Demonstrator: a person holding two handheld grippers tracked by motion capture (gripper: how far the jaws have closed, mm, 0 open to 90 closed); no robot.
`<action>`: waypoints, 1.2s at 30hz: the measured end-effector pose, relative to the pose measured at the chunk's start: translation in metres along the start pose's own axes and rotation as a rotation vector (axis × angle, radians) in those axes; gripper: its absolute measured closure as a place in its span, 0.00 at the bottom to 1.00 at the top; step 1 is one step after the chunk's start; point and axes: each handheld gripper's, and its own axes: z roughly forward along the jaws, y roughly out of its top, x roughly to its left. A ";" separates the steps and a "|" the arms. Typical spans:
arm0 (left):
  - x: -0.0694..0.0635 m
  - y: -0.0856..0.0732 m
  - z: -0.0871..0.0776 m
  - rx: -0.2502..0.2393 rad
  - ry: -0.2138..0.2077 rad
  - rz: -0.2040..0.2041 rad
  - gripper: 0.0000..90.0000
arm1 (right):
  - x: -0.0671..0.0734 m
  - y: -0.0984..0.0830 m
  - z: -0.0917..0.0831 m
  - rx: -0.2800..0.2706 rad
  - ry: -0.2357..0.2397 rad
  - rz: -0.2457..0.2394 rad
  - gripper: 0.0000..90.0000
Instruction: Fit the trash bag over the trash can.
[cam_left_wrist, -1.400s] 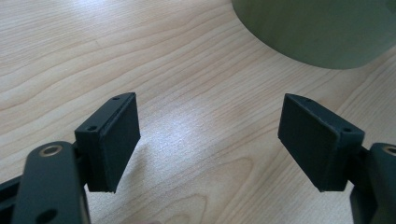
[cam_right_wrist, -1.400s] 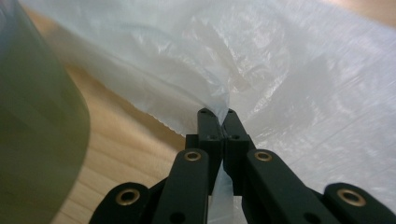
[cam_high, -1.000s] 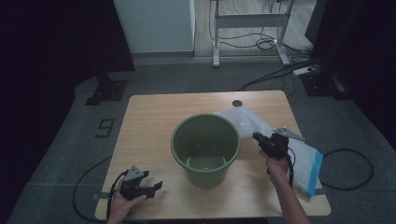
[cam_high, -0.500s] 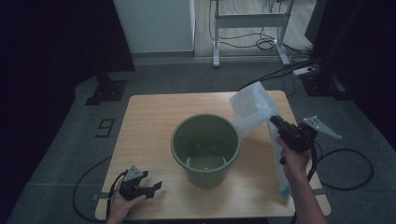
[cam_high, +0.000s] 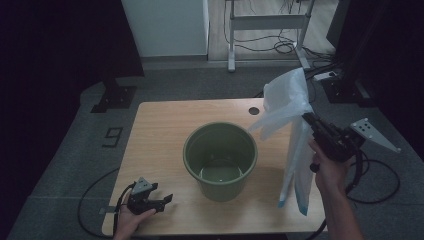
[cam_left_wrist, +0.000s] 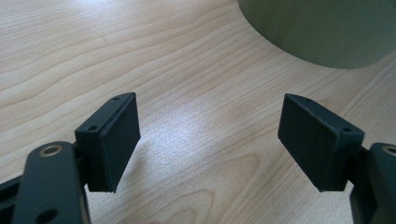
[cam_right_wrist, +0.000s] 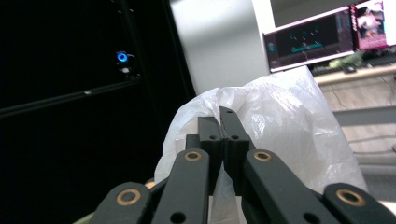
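A green bucket (cam_high: 220, 158) stands empty at the middle of the wooden table (cam_high: 160, 130). My right gripper (cam_high: 306, 118) is raised to the right of the bucket, shut on a thin white plastic bag (cam_high: 290, 102) that hangs down from it with a blue-edged bottom (cam_high: 300, 200). In the right gripper view the jaws pinch the bag (cam_right_wrist: 280, 116) between them, my right gripper (cam_right_wrist: 223, 122) pointing level toward the room. My left gripper (cam_high: 164, 200) rests open at the table's front left; the left gripper view shows its pads (cam_left_wrist: 119, 140) wide apart over bare wood, the bucket's wall (cam_left_wrist: 322, 28) ahead.
A small round hole (cam_high: 254, 110) sits near the table's far edge. Cables (cam_high: 95, 200) trail off the table to the floor at both sides. A metal desk frame (cam_high: 265, 25) stands behind the table, and monitors (cam_right_wrist: 322, 39) light the far wall.
My right gripper has lifted the bag from the table's right side up into the air, so that it now hangs full length. The left gripper has stayed put.
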 end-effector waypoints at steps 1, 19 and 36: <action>0.000 0.000 0.000 0.000 0.000 -0.001 0.23 | 0.002 0.002 -0.001 -0.008 0.007 -0.004 0.99; 0.001 -0.001 0.001 0.006 0.001 -0.002 0.23 | 0.039 0.015 -0.015 -0.048 0.112 -0.046 0.99; 0.001 -0.001 0.001 0.009 -0.005 -0.008 0.23 | 0.075 0.003 -0.022 -0.019 0.215 -0.111 0.99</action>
